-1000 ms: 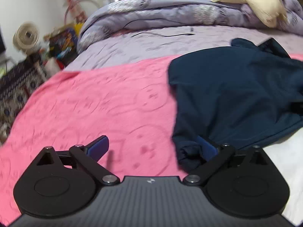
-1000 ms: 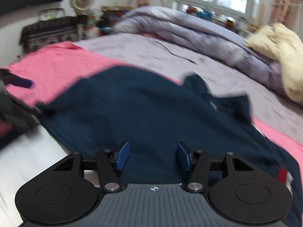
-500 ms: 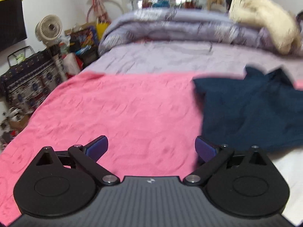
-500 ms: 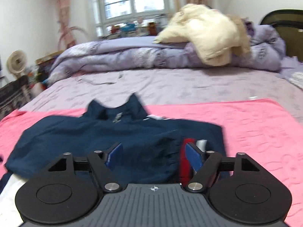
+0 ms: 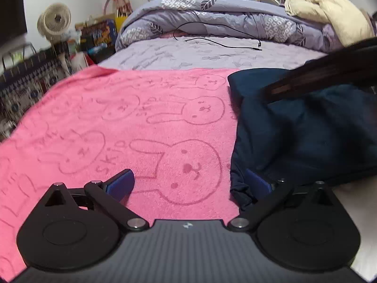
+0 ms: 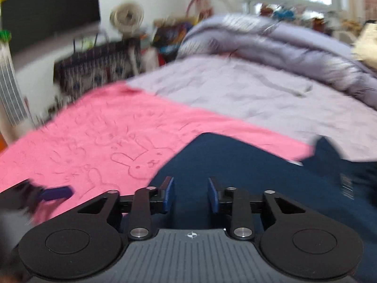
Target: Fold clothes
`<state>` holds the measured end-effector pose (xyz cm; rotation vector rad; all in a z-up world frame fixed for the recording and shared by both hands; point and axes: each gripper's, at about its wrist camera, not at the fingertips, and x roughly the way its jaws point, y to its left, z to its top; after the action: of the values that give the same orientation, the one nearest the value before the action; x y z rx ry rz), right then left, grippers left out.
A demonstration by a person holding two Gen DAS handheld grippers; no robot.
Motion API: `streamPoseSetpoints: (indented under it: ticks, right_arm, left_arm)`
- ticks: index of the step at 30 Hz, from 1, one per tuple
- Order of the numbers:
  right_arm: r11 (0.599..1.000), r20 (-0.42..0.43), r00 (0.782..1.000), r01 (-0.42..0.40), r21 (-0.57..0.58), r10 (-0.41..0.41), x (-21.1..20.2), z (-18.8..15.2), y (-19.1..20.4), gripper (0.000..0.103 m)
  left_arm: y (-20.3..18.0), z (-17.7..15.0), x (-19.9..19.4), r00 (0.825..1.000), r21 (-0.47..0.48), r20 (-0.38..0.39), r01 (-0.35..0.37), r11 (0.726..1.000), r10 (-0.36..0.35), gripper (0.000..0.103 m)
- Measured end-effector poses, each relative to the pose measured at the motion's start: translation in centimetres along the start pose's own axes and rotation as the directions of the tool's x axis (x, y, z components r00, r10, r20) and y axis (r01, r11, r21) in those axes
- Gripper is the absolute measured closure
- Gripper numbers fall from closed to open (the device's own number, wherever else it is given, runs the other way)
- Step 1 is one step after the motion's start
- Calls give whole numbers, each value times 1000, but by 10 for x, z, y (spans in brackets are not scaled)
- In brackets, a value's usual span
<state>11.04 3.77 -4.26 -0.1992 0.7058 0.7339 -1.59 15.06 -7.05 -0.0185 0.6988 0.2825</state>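
A navy blue garment (image 5: 306, 127) lies on a pink bunny-print towel (image 5: 141, 118) spread over the bed. My left gripper (image 5: 188, 184) is wide open and low over the towel; its right finger (image 5: 256, 182) touches the garment's near left edge. My right gripper (image 6: 190, 194) is partly open and empty, hovering over the navy garment (image 6: 259, 176). The left gripper's blue finger (image 6: 56, 193) shows at the lower left of the right wrist view. A blurred dark shape (image 5: 329, 70) crosses the left wrist view at the right.
A bunched purple duvet (image 5: 223, 16) and a cream garment (image 5: 329, 9) lie at the far end of the bed. A black cable (image 5: 223, 43) lies on the lilac sheet. A fan (image 5: 55, 21) and clutter stand left of the bed.
My left gripper has moved back to the garment's left edge and its right finger now touches the cloth. My right gripper has swung left, from the garment's right side to over its middle.
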Motion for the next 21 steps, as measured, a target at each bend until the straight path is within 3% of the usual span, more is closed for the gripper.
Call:
streamPoseSetpoints:
  ticks: [2, 4, 7, 9, 12, 14, 16, 18, 21]
  right_arm:
    - [998, -38, 998, 58, 3, -58, 44, 14, 0, 78]
    - [994, -16, 994, 105, 23, -105, 71, 27, -6, 78]
    - [982, -30, 989, 150, 117, -148, 80, 49, -19, 76]
    - [980, 8, 988, 150, 131, -152, 66, 52, -21, 76]
    - [996, 23, 996, 87, 32, -88, 26, 37, -8, 75]
    - [998, -27, 999, 35, -60, -36, 11, 23, 5, 76]
    - [989, -85, 996, 27, -142, -40, 11, 7, 20, 76]
    - [981, -94, 993, 57, -187, -76, 27, 0, 26, 76]
    - [985, -32, 991, 122, -120, -127, 62, 21, 18, 75]
  left_arm:
    - [3, -1, 0, 1000, -17, 3, 11, 1000, -11, 1]
    - [2, -2, 0, 1000, -16, 7, 7, 1000, -7, 1]
    - [1, -2, -1, 1000, -21, 11, 8, 1000, -7, 1]
    - [2, -3, -1, 1000, -29, 12, 10, 1000, -9, 0]
    - [2, -3, -2, 1000, -33, 17, 5, 999, -5, 0]
    - [3, -3, -2, 1000, -45, 17, 7, 999, -7, 0]
    - [4, -3, -1, 1000, -47, 17, 6, 999, -5, 0]
    - [2, -3, -1, 1000, -46, 17, 0, 999, 1, 0]
    - [3, -2, 0, 1000, -51, 16, -4, 999, 5, 0]
